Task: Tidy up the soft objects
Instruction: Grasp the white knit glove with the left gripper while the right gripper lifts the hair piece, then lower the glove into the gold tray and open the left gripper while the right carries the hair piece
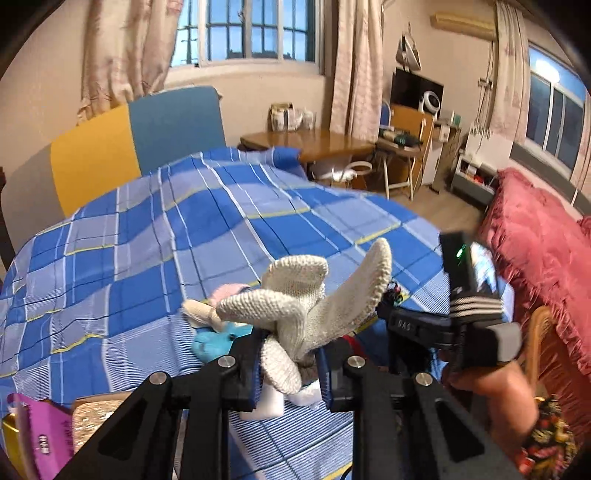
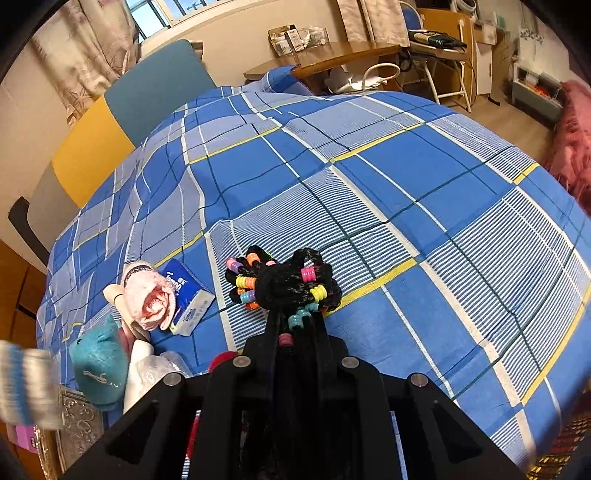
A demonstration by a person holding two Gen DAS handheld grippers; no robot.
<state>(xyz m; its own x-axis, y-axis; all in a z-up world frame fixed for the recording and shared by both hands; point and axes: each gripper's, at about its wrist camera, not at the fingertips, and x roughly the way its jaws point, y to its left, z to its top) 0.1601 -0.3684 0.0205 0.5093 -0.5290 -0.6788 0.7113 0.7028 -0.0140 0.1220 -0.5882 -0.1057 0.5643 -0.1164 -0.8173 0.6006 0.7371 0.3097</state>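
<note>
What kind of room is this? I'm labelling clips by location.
Most likely a bedroom at home: a bed under a blue plaid sheet, curtained windows, and a wooden desk beside it.

Two wrist fisheyes over one bed
Each looks forward along its own fingers, close above the blue checked bedspread [image 1: 155,236], toward the headboard [image 2: 122,110] and wooden desk [image 1: 314,142]; both share these and the pink sock [image 2: 147,299].
</note>
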